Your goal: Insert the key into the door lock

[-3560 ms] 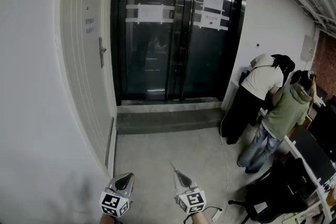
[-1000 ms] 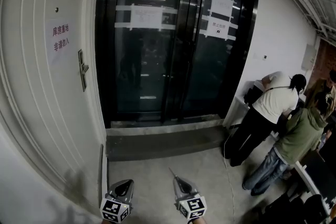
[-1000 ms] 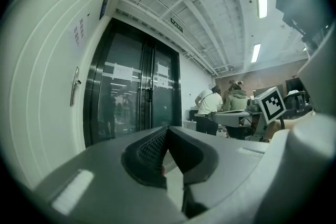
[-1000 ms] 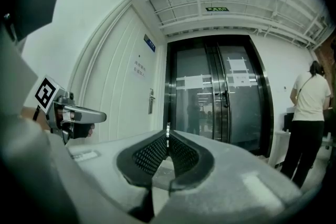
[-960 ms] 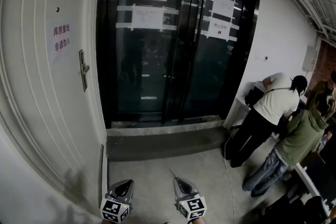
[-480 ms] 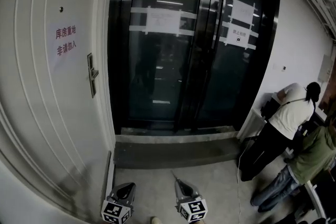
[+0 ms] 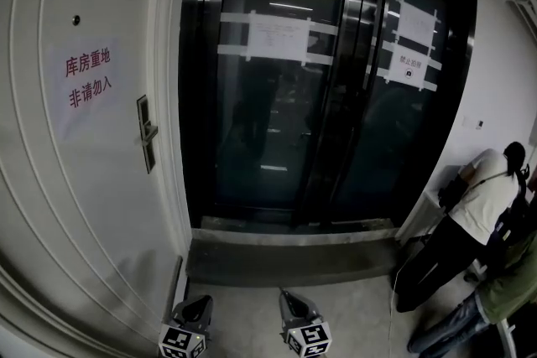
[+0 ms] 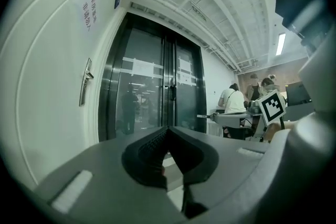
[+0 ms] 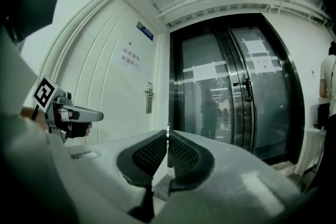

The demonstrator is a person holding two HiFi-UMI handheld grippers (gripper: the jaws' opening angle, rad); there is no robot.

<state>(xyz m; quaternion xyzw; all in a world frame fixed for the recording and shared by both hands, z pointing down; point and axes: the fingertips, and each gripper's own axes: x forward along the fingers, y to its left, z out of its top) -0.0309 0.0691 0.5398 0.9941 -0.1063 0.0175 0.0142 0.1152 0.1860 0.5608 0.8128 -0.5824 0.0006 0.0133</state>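
Key (image 9: 168, 129) shows as a thin metal sliver at the tips of the right gripper (image 7: 287, 298), whose jaws are clamped on it. The left gripper (image 7: 203, 300), just beside it at nine o'clock, has its jaws pressed together on nothing. Both sit at six o'clock in the head view, well apart from the door lock (image 7: 147, 134), a metal plate with a lever handle at nine o'clock on the white door (image 7: 92, 205). Black-framed glass doors (image 7: 285, 96) fill twelve o'clock.
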